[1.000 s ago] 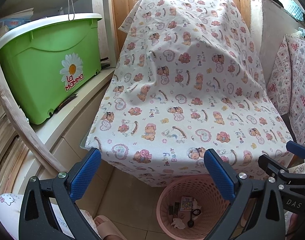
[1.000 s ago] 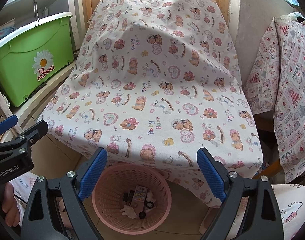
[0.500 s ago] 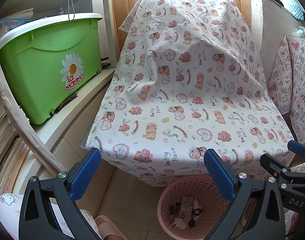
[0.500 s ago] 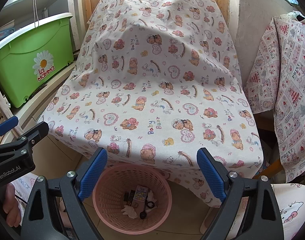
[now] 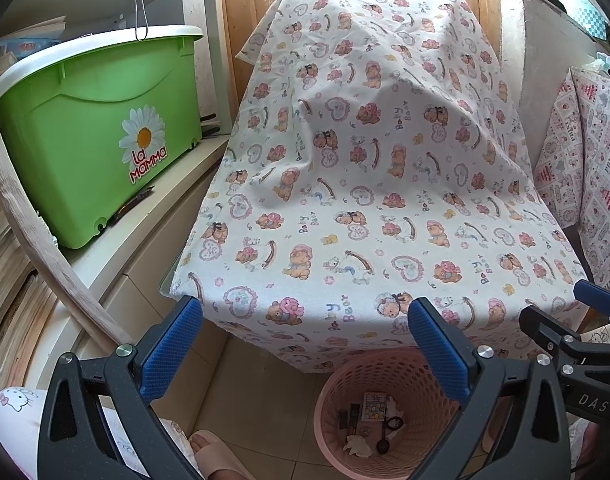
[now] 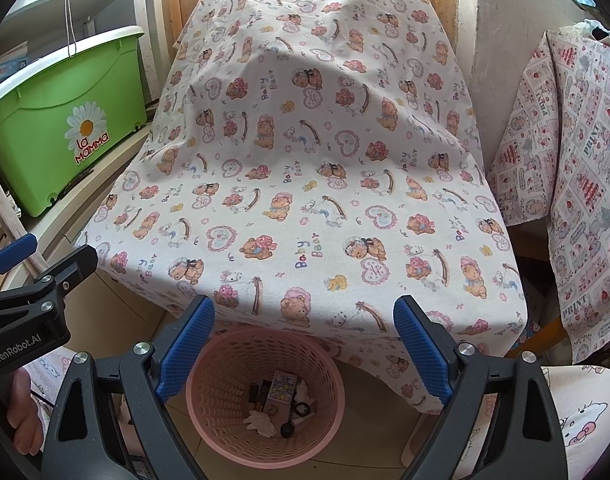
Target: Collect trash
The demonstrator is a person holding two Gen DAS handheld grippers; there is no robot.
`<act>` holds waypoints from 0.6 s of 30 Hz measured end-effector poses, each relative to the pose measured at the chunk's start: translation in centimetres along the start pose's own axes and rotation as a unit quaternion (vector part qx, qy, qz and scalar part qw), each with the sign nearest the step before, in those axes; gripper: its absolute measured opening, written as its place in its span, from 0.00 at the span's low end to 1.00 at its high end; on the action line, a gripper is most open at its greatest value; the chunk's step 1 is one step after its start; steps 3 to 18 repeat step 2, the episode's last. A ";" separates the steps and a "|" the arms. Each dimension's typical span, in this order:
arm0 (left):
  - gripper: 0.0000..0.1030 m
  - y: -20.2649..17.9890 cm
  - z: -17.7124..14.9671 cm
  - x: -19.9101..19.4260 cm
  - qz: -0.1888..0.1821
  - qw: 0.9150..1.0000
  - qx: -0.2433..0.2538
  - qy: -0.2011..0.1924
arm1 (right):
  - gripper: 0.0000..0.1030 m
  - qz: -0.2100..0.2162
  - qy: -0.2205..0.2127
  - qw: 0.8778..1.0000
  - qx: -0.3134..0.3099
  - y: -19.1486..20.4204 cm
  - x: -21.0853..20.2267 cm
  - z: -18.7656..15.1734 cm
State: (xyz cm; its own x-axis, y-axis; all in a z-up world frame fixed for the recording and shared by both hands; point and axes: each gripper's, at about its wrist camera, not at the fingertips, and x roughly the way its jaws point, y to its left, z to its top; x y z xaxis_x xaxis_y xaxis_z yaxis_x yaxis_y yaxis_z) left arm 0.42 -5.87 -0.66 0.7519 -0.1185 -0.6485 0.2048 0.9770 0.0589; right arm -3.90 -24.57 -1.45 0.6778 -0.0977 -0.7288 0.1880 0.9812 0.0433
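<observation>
A: What has moved since a second ago?

B: Very little. In the left wrist view the pink basket (image 5: 389,412) sits a touch lower under the cloth's hem than it did, so the left gripper (image 5: 305,354) has drifted slightly; the right view is almost unchanged.

A: And the jaws?

B: Both pairs stand spread wide with nothing between them. The right gripper (image 6: 305,350) hangs right above the basket, and the left one is just beside it, over the floor tiles.

A: Where is the trash?

B: In the basket, on the floor at the front edge of the table, partly under the bear-print cloth (image 6: 305,168). I can make out a small printed box (image 6: 281,387), a crumpled tissue (image 6: 260,422), and a few dark bits I cannot name.

A: So how far along?

B: I judge it near the end. The cloth over the table shows no loose scrap on top, and neither gripper carries anything. The lump under the cloth is hidden, so I cannot say what lies there.

A: Anything left?

B: Nothing visible. The green tub (image 5: 93,136) on the shelf at the left looks like storage, not trash.
</observation>
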 end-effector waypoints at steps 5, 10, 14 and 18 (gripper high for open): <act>0.99 0.0 -0.1 0.2 0.004 1.000 0.001 0.002 | 0.90 -0.001 0.002 1.000 0.001 0.1 0.1 0.0; 0.99 0.0 -0.1 0.2 0.004 1.000 0.001 0.002 | 0.90 -0.001 0.002 1.000 0.001 0.1 0.1 0.0; 0.99 0.0 -0.1 0.2 0.004 1.000 0.001 0.002 | 0.90 -0.001 0.002 1.000 0.001 0.1 0.1 0.0; 0.99 0.0 -0.1 0.2 0.004 1.000 0.001 0.002 | 0.90 -0.001 0.002 1.000 0.001 0.1 0.1 0.0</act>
